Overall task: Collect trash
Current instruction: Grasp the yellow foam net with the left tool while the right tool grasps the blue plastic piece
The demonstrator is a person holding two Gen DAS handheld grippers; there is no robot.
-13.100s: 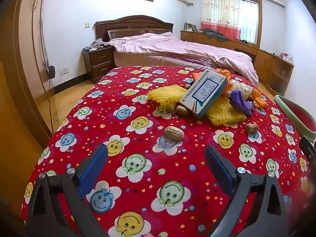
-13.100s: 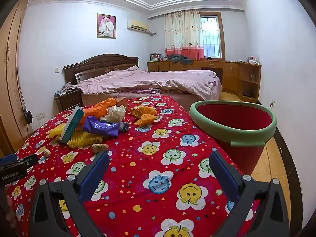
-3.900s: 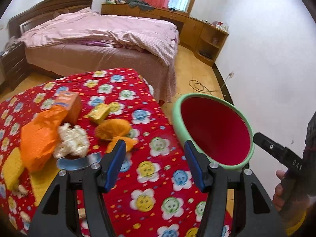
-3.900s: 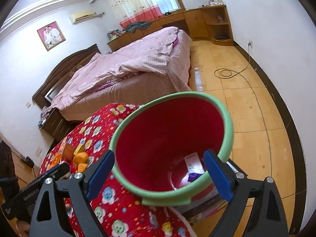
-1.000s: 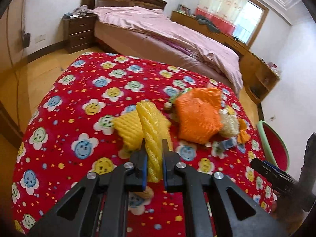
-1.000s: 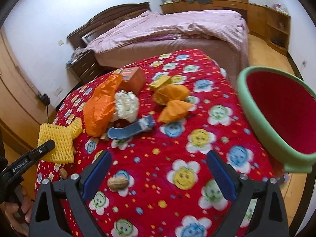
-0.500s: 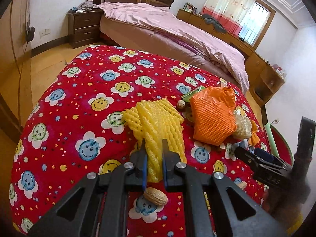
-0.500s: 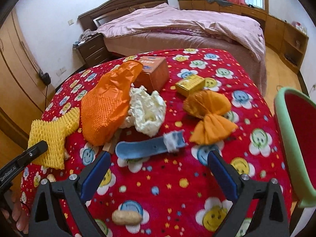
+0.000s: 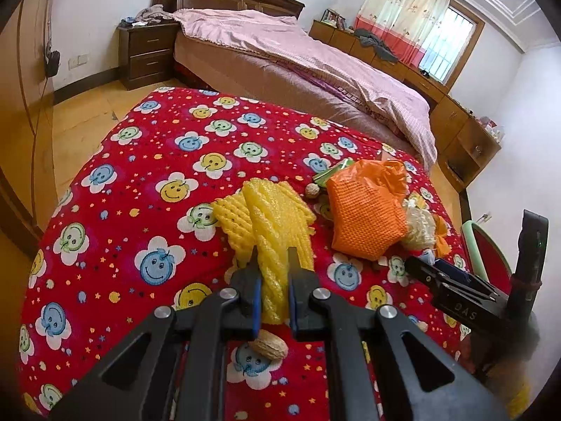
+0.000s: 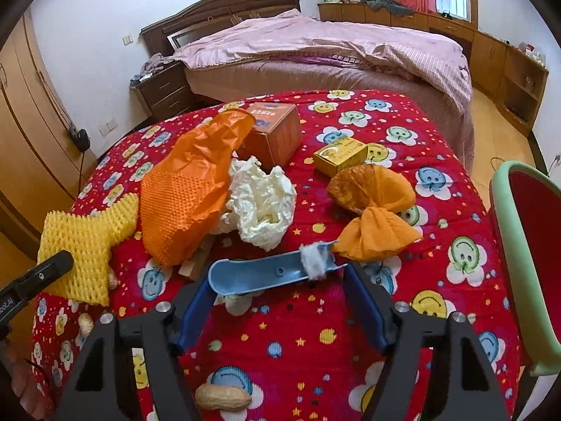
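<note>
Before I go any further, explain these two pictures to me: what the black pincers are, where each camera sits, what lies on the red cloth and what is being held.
There is no robot here. A person holds a two-finger gripper in each hand, and a fisheye camera on each one looks forward along its fingers, so each picture shows its own black fingers at the bottom.

In the left wrist view, the left gripper is shut on the yellow foam net.

In the right wrist view, the right gripper is open, with the blue plastic piece lying between its fingers, not gripped.

On the red smiley cloth lie an orange mesh bag, crumpled white paper, an orange paper wad, an orange box, a small yellow box and peanuts. The green-rimmed red bin stands at the right edge.
</note>
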